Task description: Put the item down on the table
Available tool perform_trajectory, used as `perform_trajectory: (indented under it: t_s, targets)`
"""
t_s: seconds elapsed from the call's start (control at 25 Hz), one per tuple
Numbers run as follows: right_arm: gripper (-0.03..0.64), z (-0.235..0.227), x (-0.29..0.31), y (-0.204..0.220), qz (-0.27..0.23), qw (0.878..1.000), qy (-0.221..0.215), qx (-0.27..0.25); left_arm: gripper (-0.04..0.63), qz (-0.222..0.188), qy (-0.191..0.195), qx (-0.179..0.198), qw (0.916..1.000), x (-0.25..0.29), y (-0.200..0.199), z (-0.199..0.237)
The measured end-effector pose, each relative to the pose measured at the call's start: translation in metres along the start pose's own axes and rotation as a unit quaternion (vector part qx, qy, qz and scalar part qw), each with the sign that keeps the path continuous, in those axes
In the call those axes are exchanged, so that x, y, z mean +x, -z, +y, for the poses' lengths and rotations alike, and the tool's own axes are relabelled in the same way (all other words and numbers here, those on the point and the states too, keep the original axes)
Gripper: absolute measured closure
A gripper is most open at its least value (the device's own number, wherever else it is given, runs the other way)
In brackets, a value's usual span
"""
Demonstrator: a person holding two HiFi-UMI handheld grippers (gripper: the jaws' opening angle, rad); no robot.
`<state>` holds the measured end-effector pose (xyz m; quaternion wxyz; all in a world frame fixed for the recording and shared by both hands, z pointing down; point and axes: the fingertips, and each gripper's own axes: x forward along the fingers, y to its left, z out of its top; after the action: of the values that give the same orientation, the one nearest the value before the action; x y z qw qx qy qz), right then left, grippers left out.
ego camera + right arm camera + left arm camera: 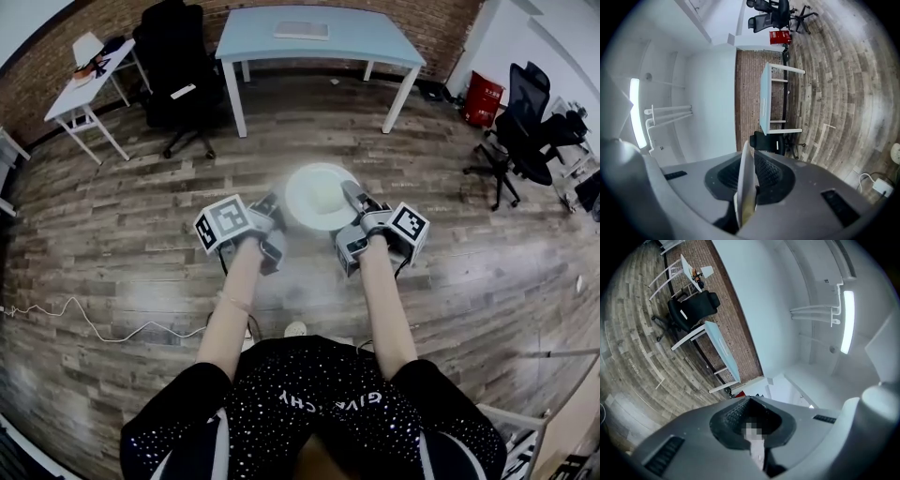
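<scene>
Above the wooden floor (131,220), well short of the far surface (375,45), the white plate (317,194) hangs between the left claw (273,210) and the right claw (355,201). Each claw is clamped on the plate's rim. Setting the plate down is all still to do.

Left tool (279,214), right tool (358,204), both clamped

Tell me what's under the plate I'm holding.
Only wooden floor shows around the plate, held up at its rim by the left gripper and right gripper. The patch straight beneath is covered by the plate. The table stands farther ahead.
</scene>
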<state>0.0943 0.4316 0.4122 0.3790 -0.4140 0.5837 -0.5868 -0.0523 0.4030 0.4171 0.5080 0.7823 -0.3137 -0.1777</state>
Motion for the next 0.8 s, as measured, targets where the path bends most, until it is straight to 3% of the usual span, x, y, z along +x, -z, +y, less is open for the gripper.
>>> perform_trajectory:
  t_s: [0.4,0.8]
  targets:
    - [0.577,0.007,0.034,-0.026,-0.008,1.000,-0.006,-0.024,0.584,0.001,-0.004,-0.006,1.0000,0.025,-0.026,0.014]
    - [0.577,-0.009,0.096,-0.056,0.009,1.000,0.005,-0.013,0.584,-0.012,-0.035,-0.002,0.9993,0.066,-0.061,0.053]
